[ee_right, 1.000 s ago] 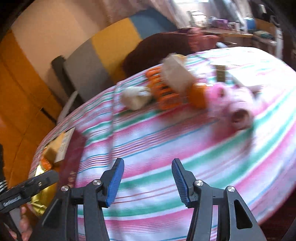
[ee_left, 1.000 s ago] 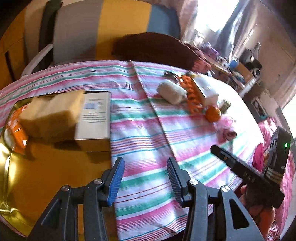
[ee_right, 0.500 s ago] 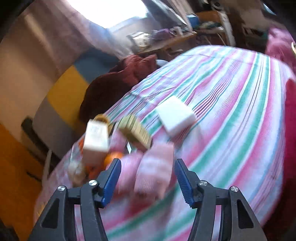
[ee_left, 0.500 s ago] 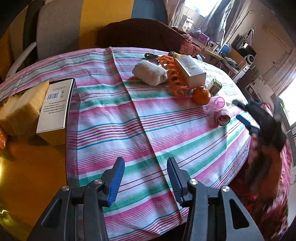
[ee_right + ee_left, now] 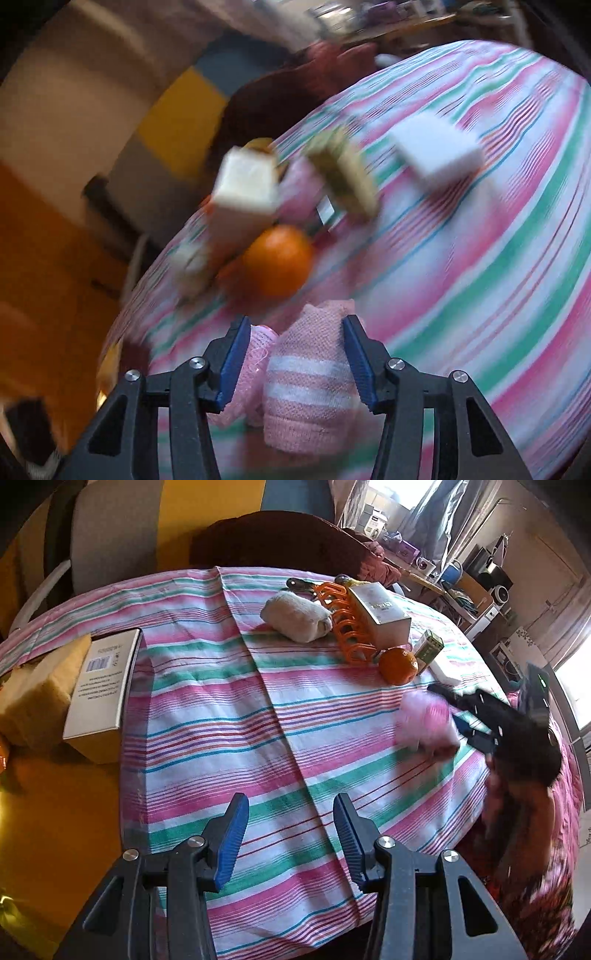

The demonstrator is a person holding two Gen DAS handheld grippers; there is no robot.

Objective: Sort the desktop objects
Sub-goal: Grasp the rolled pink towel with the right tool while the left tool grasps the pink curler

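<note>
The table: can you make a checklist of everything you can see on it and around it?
Surface: striped tablecloth, creased along the middle.
Job's things: pink socks, orange, rolled beige cloth, orange coil, gold box, small green box, white block.
Clutter: white carton and sponge on a gold tray.
Grippers: left gripper open, empty; right gripper closing around the socks, pads touching.
Cables: nothing seen.
Surroundings: chair, crowded shelves.
</note>
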